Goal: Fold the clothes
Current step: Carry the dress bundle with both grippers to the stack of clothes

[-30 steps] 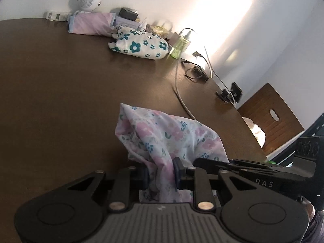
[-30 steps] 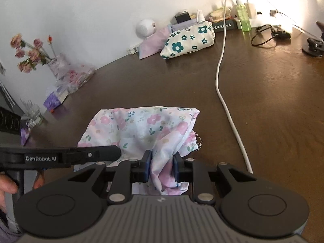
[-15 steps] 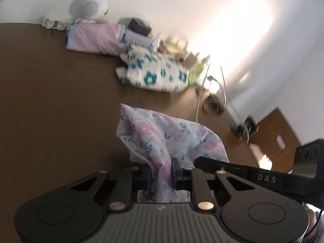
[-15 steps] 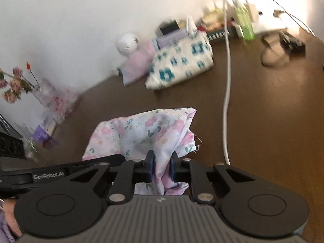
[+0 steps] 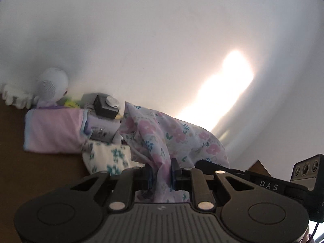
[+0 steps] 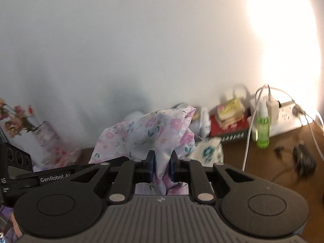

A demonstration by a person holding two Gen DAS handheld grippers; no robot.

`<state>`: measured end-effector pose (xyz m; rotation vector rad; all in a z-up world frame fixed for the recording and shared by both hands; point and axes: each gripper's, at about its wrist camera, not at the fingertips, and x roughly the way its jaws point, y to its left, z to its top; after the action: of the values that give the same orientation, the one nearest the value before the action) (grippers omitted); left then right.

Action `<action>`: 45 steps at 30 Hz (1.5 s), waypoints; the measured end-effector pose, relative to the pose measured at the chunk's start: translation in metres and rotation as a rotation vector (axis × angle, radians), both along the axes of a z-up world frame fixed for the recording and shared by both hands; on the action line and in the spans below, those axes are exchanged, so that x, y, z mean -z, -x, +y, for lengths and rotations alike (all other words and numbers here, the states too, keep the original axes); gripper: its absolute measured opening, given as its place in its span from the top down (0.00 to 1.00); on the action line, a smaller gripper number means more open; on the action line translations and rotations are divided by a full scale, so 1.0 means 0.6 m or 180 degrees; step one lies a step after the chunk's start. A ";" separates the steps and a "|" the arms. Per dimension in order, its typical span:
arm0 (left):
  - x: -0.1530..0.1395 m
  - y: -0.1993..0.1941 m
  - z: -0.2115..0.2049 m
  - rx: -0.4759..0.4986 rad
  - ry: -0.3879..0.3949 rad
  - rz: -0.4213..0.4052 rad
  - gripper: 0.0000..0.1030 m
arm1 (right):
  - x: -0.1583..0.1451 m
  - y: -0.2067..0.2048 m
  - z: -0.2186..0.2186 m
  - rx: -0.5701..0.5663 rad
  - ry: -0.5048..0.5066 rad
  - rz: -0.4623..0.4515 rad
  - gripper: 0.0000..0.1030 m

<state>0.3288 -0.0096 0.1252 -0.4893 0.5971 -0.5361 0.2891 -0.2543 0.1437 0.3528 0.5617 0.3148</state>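
A folded garment with pink and teal flowers (image 5: 162, 135) hangs bunched between both grippers, lifted off the brown table (image 5: 40, 172). My left gripper (image 5: 161, 174) is shut on one end of it. My right gripper (image 6: 162, 167) is shut on the other end of the same floral garment (image 6: 145, 131). Each gripper shows beside the other in the wrist views. Behind the held cloth, a folded cream garment with teal flowers (image 5: 107, 158) and a folded pink garment (image 5: 54, 131) lie against the white wall. The cream one (image 6: 208, 151) peeks out in the right wrist view too.
By the wall stand a white round speaker (image 5: 52, 85), a black box (image 5: 105, 107), a green bottle (image 6: 263, 127), stacked books (image 6: 230, 117), a power strip with white cables (image 6: 283, 109) and a vase of flowers (image 6: 18, 119). A black cable (image 6: 299, 158) lies at the right.
Both grippers have risen and moved toward the wall with the floral garment held between them. The cloth has left the table, and the stack of folded clothes is now close in front.
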 end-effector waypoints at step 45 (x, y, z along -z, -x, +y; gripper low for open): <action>0.146 -0.116 0.011 -0.0202 0.0162 0.0504 0.78 | 0.211 -0.147 -0.106 0.0293 -0.0963 0.0314 0.81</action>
<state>0.3981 -0.0032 0.0375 -0.6008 0.7179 -0.4557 0.3771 -0.3177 0.0172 0.6873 0.5934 0.2949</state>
